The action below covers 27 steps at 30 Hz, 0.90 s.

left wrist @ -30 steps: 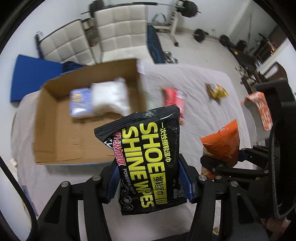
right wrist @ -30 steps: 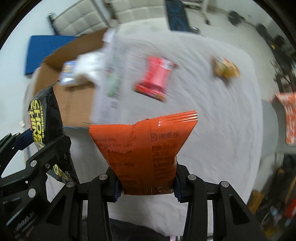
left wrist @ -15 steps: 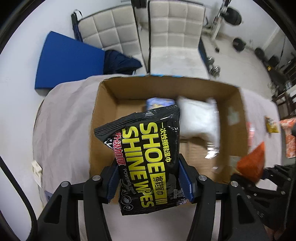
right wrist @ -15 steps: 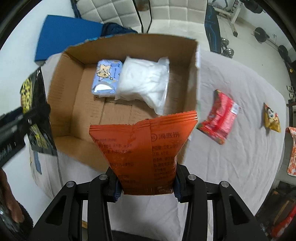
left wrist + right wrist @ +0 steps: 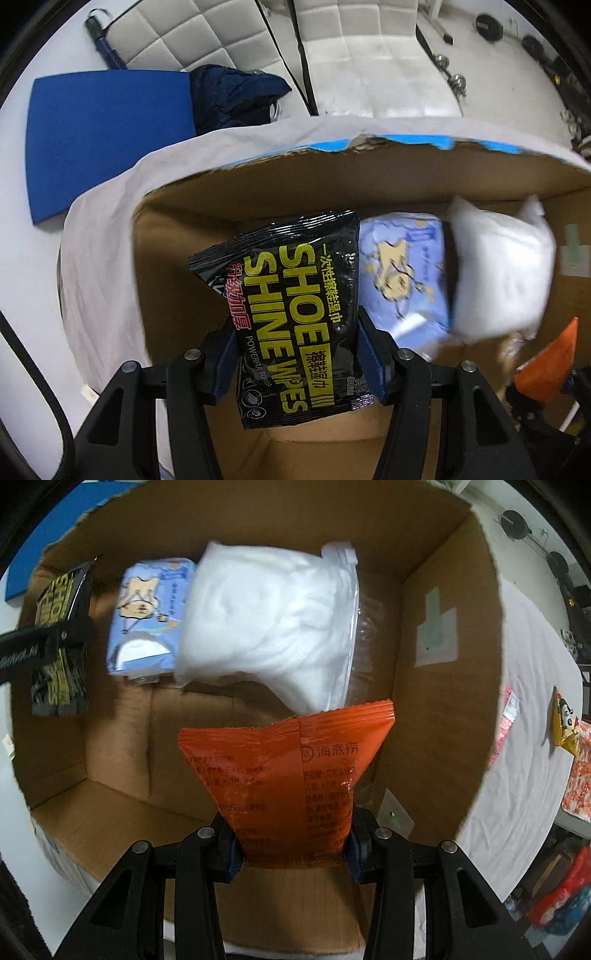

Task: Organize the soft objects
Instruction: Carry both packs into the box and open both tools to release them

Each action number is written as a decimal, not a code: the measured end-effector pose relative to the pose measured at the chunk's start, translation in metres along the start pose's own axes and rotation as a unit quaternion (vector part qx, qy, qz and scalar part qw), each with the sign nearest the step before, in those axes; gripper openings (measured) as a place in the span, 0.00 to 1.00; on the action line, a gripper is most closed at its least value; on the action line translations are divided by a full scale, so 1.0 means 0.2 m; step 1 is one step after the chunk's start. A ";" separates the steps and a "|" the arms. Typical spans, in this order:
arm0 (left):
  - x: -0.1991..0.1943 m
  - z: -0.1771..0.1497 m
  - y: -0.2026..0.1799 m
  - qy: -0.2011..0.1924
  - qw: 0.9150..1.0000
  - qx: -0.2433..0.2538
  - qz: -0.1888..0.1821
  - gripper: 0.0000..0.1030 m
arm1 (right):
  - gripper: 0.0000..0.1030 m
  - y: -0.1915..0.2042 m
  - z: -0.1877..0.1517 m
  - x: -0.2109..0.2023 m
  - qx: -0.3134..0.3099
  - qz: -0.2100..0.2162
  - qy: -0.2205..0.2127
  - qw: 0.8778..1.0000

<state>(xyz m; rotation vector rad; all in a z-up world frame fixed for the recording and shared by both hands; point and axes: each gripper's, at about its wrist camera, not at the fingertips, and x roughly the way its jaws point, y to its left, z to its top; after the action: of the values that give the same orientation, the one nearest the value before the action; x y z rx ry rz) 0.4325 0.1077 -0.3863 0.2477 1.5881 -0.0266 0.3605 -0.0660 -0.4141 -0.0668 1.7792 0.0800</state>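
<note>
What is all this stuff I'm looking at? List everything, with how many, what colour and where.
cardboard box: one, brown, open, on the cloth-covered table
shoe wipes pack: one, black with yellow lettering, held over the box's left side
orange packet: one, orange, held over the box
white bag: one, white, lying inside the box
blue tissue pack: one, pale blue, inside the box, left of the white bag
yellow snack packet: one, yellow, on the cloth right of the box
blue mat: one, blue, on the floor beyond the table
padded chairs: two, white, beyond the table
left gripper: one, black, jaws clamped on the shoe wipes pack
right gripper: one, black, jaws clamped on the orange packet
</note>
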 end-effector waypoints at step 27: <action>-0.14 -0.14 0.14 -0.036 0.993 -0.077 -0.079 0.96 | 0.98 0.07 -0.02 -0.09 0.029 0.013 -0.026 0.999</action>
<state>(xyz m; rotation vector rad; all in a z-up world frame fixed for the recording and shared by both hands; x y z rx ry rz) 0.4106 0.1350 -0.3533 0.0005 1.5269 -0.0352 0.3587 -0.0531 -0.3952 -0.0005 1.7295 0.0489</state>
